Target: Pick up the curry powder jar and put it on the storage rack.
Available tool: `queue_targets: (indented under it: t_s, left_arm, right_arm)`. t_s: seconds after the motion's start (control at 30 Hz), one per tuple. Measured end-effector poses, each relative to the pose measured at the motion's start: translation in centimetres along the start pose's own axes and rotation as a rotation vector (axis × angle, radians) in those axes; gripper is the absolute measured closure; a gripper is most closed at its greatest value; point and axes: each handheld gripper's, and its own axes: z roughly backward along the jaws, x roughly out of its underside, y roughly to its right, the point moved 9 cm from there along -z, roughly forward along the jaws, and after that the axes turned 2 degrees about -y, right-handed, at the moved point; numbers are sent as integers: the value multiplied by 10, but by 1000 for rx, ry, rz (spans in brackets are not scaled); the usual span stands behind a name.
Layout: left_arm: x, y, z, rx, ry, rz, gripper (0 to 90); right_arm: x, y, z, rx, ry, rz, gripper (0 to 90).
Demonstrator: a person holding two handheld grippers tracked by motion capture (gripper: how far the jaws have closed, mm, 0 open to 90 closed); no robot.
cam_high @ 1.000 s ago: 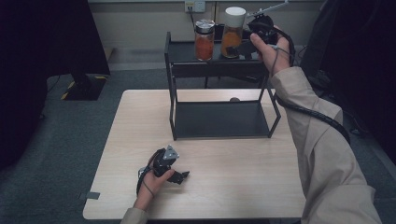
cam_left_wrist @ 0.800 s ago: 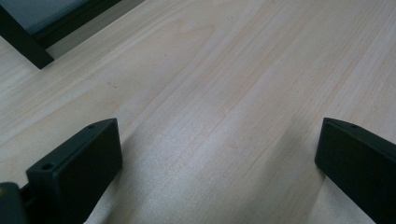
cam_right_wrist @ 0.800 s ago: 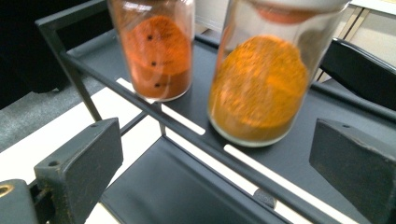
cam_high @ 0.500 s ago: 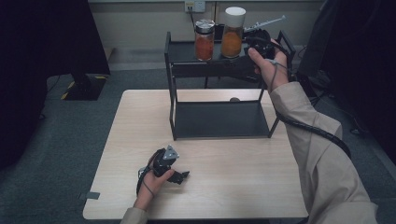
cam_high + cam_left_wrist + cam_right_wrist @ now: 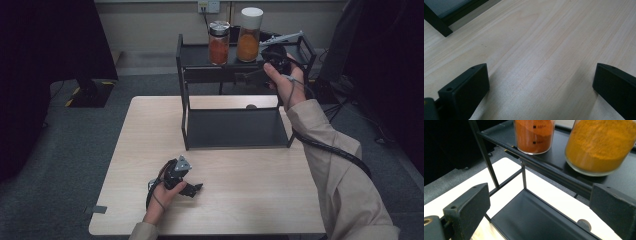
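Observation:
A black two-tier rack [image 5: 235, 135] stands on the back half of the wooden table [image 5: 250, 200]. On its top shelf [image 5: 564, 155] stand two jars: a metal-lidded one of red-orange powder [image 5: 218, 42] [image 5: 534, 135] and a taller white-lidded one of yellow-orange powder [image 5: 249, 34] [image 5: 604, 145]. My right gripper [image 5: 250, 76] [image 5: 536, 210] hovers open at the shelf's right front, jaws pointing left, just below and right of the taller jar, holding nothing. My left gripper [image 5: 192, 189] [image 5: 539, 90] rests open on the table near the front left, empty.
The rack's lower tray [image 5: 534, 222] is bare. A small grey disc [image 5: 251, 106] [image 5: 584, 224] lies on the table behind the rack. A wall socket [image 5: 208, 6] sits behind, dark furniture at both sides, and a black cable [image 5: 330, 147] trails along the right sleeve.
My right gripper has come down and leftward from above the rack's right end to the front of the top shelf beside the jars. The left gripper has stayed put.

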Motion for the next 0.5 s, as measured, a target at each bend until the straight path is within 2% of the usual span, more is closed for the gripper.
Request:
queue_targets:
  t_s: [0.5]
  left_arm:
    - [0, 0, 0, 0, 0, 0, 0]
  right_arm:
    - [29, 0, -2, -2, -12, -28, 24]
